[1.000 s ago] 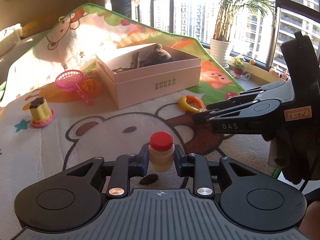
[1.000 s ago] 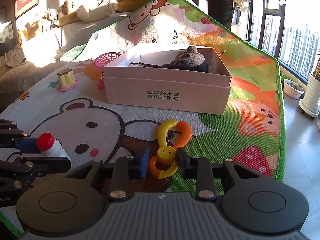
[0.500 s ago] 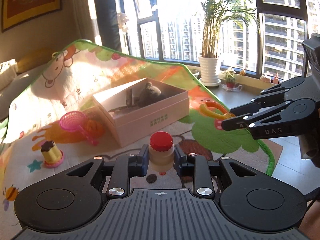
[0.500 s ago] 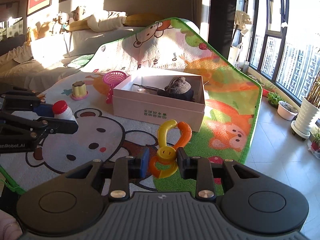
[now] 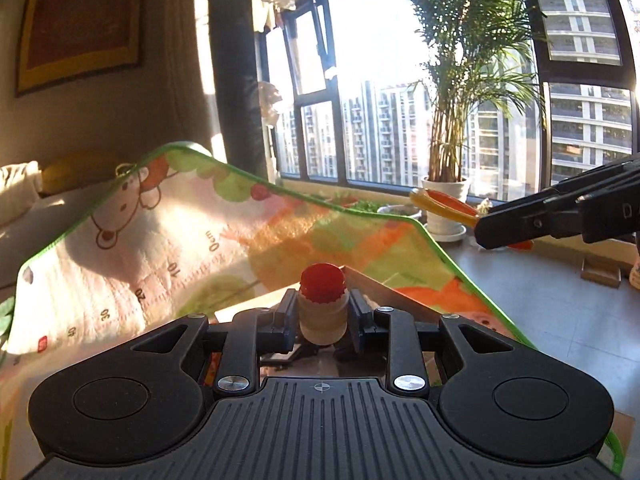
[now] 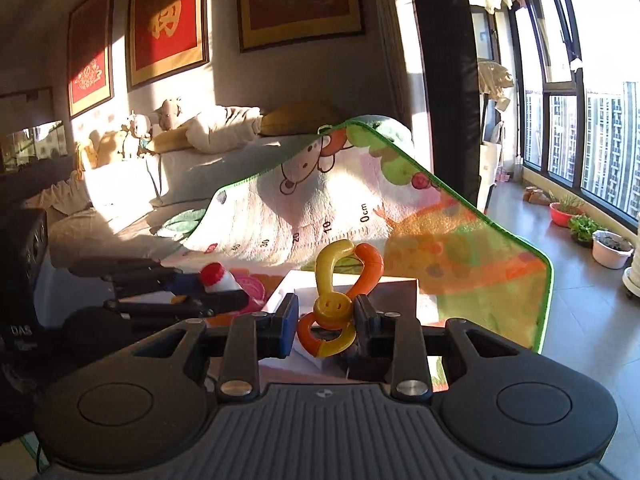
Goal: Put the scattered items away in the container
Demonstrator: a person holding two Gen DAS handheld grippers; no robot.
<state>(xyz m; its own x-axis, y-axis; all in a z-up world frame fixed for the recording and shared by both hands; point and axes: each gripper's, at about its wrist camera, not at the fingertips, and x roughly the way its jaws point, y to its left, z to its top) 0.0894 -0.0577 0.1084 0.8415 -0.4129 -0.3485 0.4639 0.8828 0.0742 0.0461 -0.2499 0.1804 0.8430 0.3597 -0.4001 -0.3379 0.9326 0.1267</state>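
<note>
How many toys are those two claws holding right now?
2: a red-capped bottle in the left gripper, a yellow-orange ring toy in the right gripper. Other toys may be hidden below.

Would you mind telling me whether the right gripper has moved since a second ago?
Yes. The right gripper, shut on the ring toy, has risen and advanced toward the box, which now sits just under its fingertips.

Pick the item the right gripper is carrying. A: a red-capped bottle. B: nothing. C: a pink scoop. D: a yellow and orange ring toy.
D: in the right wrist view the right gripper has its fingers pressed on the yellow and orange ring toy; the red-capped bottle sits in the left gripper.
</note>
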